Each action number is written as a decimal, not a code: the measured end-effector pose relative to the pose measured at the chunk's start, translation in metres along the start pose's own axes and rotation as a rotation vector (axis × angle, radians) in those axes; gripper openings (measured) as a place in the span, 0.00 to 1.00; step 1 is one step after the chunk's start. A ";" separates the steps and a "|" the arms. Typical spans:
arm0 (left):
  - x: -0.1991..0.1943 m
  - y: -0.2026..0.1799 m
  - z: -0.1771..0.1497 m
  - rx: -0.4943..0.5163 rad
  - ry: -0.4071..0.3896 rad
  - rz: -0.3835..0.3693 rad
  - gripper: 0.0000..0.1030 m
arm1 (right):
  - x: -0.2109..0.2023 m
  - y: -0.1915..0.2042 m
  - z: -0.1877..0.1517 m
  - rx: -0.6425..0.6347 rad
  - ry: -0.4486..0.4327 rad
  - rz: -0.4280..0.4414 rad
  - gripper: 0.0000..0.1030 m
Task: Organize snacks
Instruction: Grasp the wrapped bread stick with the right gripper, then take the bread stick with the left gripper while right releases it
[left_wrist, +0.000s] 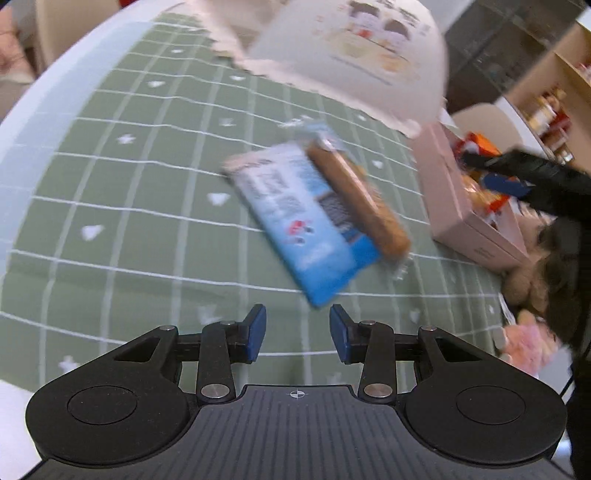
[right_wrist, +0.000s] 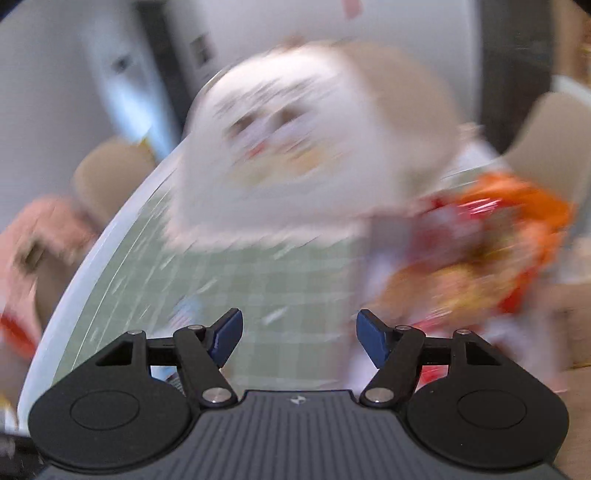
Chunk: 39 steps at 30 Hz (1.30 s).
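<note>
The green checked tablecloth (left_wrist: 110, 184) carries everything. Beyond the blue snack packet (left_wrist: 295, 221), a pink box (left_wrist: 450, 206) collects snacks. A brown bar (left_wrist: 358, 195) lies across the packet. The left gripper (left_wrist: 297, 332) gapes empty just short of it; the right gripper (right_wrist: 299, 338) gapes empty too.

A flat, light-blue snack packet (left_wrist: 295, 221) with white lettering and a dark panel is lying diagonally on the green checked cloth, one narrow end pointing away to the left. A long brown biscuit bar in clear wrap (left_wrist: 360, 201) is resting along the packet's right edge, overlapping it. Behind them a large white bag printed with cartoon figures (left_wrist: 354, 55) is standing, its lower edge ragged; it is showing heavily blurred in the right wrist view (right_wrist: 284, 147). To the right, a pale pink cardboard box (left_wrist: 458, 206) is holding orange and red snack packs (right_wrist: 491, 251), piled above its rim.
</note>
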<state>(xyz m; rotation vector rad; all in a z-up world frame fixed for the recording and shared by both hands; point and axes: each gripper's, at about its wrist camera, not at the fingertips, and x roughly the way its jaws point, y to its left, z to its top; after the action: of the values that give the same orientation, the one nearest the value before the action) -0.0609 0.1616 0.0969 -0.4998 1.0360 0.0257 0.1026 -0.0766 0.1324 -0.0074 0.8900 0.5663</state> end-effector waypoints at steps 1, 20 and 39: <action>-0.002 0.005 0.001 -0.007 -0.002 -0.004 0.41 | 0.017 0.018 -0.004 -0.027 0.034 0.023 0.67; 0.050 0.024 0.064 0.130 -0.008 -0.011 0.41 | -0.026 0.048 -0.138 0.181 0.251 -0.071 0.30; 0.063 -0.054 0.021 0.598 0.166 -0.241 0.41 | -0.080 0.068 -0.152 0.116 0.101 -0.267 0.37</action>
<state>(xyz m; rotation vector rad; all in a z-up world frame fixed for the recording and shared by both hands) 0.0024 0.1092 0.0744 -0.0764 1.0780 -0.5330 -0.0798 -0.0908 0.1095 -0.0493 1.0009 0.2662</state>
